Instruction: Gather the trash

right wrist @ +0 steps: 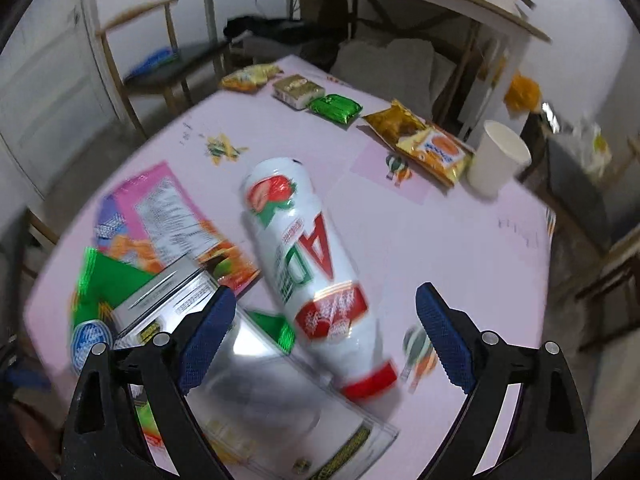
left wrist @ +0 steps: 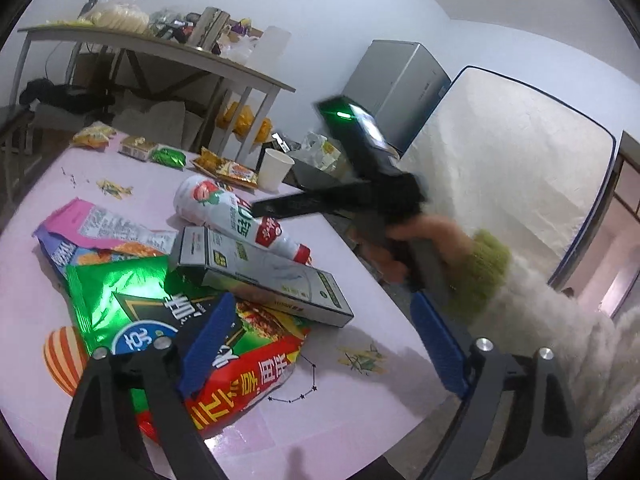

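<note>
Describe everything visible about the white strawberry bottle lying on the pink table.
The white strawberry bottle is plastic-looking, with a strawberry picture near its base, red and green lettering, a red label band and a red cap. It lies on its side on the pink tablecloth, cap end resting on the silver carton. The right gripper hovers open above its cap end; no finger touches it.

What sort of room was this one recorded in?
Probably a lived-in room at home, used partly for storage: a mattress leans against the wall beside a small grey fridge, and snack wrappers and a white bottle litter a table under a pink cloth.
</note>
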